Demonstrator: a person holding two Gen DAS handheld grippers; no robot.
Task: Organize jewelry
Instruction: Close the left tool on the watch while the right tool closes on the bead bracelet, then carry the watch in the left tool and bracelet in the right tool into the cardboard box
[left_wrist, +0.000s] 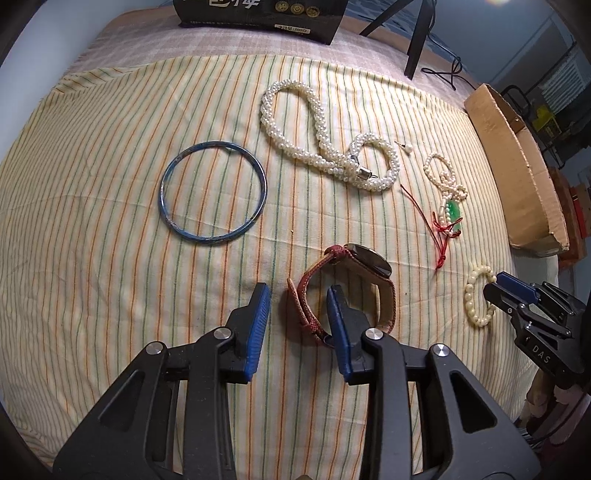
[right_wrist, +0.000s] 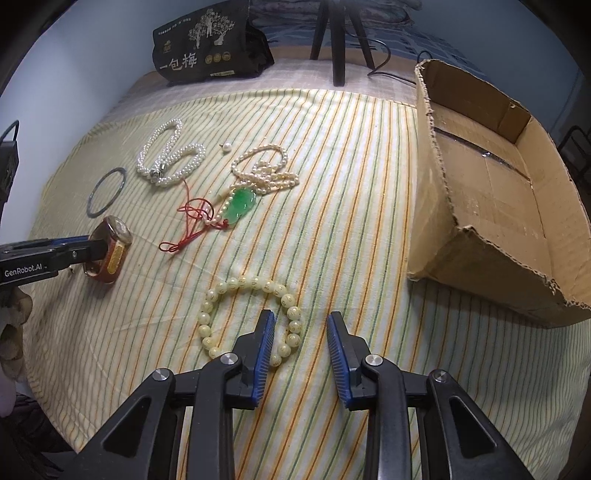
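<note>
Nearest, the left gripper stands with its blue pads wide apart over the striped cloth, gripping nothing; its right-hand pad sits inside the loop of the watch, while the left-hand pad is outside the red strap, so one side of the strap lies between them. The watch stands on edge with its dark face tilted upward. From the right wrist view the same watch shows a gold-toned case, with the left gripper's finger reaching into it from the side.

The right gripper is likewise spread open and holds nothing. Its left pad rests within the ring of the cream bead bracelet, and the bracelet's right side lies between the two pads, flat on the cloth.

Beyond the watch and to its left lies the blue bangle. Farther back from the watch, the thick pearl rope necklace lies looped, with a single pearl stud just beside it. Right of the watch, a thin pearl strand with a green jade pendant and red cord lies tangled. Well right of the watch, the open cardboard box sits at the cloth's edge. Farthest back stands a black snack bag and tripod legs.
</note>
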